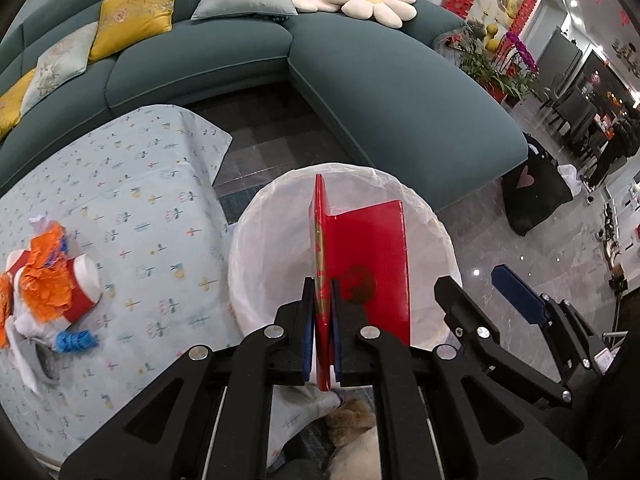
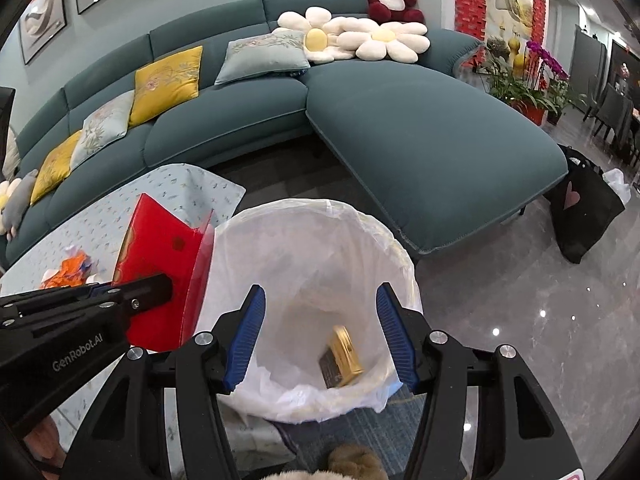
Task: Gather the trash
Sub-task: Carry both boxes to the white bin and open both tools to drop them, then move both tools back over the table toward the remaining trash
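My left gripper (image 1: pixel 322 312) is shut on a folded red card packet (image 1: pixel 368 256) and holds it over the white-lined trash bin (image 1: pixel 256 240). In the right wrist view the red packet (image 2: pixel 168 272) hangs at the bin's left rim (image 2: pixel 224 232), gripped by the left gripper (image 2: pixel 160 286). My right gripper (image 2: pixel 320 332) is open and empty above the bin; a gold box (image 2: pixel 346 354) lies at the bottom. The right gripper also shows in the left wrist view (image 1: pixel 480 292). A pile of orange, white and blue trash (image 1: pixel 48 284) lies on the table (image 1: pixel 140 184).
A teal sectional sofa (image 1: pixel 360 92) with cushions curves behind the table and bin. A black bag (image 2: pixel 584 208) stands on the glossy floor at the right. Plants (image 2: pixel 520 76) stand beyond the sofa. The table carries a light blue patterned cloth.
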Tool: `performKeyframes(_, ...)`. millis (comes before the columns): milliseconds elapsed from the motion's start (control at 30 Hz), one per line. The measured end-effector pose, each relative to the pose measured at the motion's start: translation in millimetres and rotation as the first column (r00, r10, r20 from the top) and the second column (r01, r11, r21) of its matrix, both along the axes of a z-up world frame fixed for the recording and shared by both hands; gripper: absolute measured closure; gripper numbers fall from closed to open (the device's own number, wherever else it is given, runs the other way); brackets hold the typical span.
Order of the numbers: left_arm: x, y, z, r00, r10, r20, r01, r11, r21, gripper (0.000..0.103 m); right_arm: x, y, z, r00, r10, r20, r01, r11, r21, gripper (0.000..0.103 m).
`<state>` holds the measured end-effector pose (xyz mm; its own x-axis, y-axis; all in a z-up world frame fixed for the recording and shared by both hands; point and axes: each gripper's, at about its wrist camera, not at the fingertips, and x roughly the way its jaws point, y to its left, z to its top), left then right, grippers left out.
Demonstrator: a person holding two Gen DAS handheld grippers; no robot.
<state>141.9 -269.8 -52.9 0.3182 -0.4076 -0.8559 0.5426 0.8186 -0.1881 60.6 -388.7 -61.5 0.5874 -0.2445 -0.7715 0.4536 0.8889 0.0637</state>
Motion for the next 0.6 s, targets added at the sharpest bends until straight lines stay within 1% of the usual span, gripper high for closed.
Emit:
performKeyframes(33, 1.9, -1.7, -1.0, 1.000, 0.006, -0.004, -0.006, 1.000, -0.005, 0.092, 0.8, -0.3, -0.8, 1.000, 0.001, 0.000, -0.001, 1.000, 0.005, 0.047)
performKeyframes(100, 5.7, -2.7, -1.8, 1.000, 0.028, 0.000, -0.028, 1.000, -0.004, 0.080, 4.6, -3.0, -2.6, 1.000, -0.006, 0.000, 0.006, 1.000, 0.001, 0.047)
performKeyframes(133, 7.8, -2.1, -2.0, 0.999, 0.037, 0.002, -0.037, 0.999, -0.004, 0.078, 5.7, -4.6, -2.1, 1.000, -0.011, -0.003, 0.011, 1.000, -0.002, 0.046)
performKeyframes(200, 12.4, 0.8, -2.3, 0.998, 0.055, -0.002, -0.055, 0.998, 0.000, 0.064, 7.7, -8.6, -2.5, 1.000, -0.020, -0.004, 0.020, 1.000, 0.006, 0.044)
performKeyframes(267, 15.8, 7.0, -0.7, 0.997, 0.075, -0.004, -0.075, 0.997, -0.012, 0.056, 6.1, -11.8, -0.7, 0.999, -0.035, 0.001, 0.035, 0.999, 0.012, 0.037)
performKeyframes(500, 12.8, 30.3, 9.4, 0.994, 0.102, 0.023, -0.102, 0.994, -0.029, 0.056, -1.2, -0.2, 11.5, 0.999, -0.036, 0.010, 0.036, 0.999, -0.013, 0.037)
performKeyframes(600, 9.3, 42.5, 14.9, 0.993, 0.110, 0.037, -0.109, 0.993, -0.034, 0.055, -4.0, 9.4, 19.6, 0.999, -0.027, 0.016, 0.028, 0.999, -0.029, 0.033)
